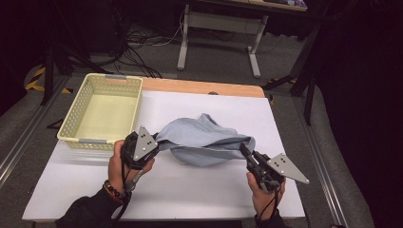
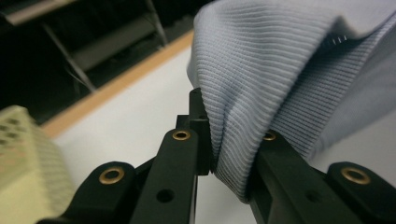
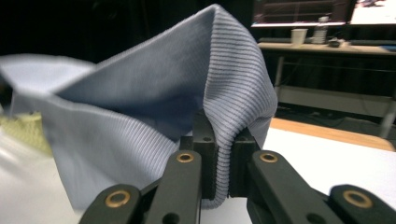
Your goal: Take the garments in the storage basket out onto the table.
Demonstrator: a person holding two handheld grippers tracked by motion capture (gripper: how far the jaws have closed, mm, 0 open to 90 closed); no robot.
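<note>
Both the left gripper (image 1: 154, 140) and right gripper (image 1: 245, 152) are clamped on the grey cloth (image 1: 204, 140), which sags between them. Bare white table (image 1: 199, 190) lies on the person's side of the fingers, and the basket (image 1: 76, 124) sits just outside the left one. The right gripper view adds a far desk (image 3: 327, 46).

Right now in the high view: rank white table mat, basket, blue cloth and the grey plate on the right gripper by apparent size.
1. white table mat
2. basket
3. blue cloth, close to the basket; bunched and lifted, so that order is unsure
4. grey plate on the right gripper
</note>
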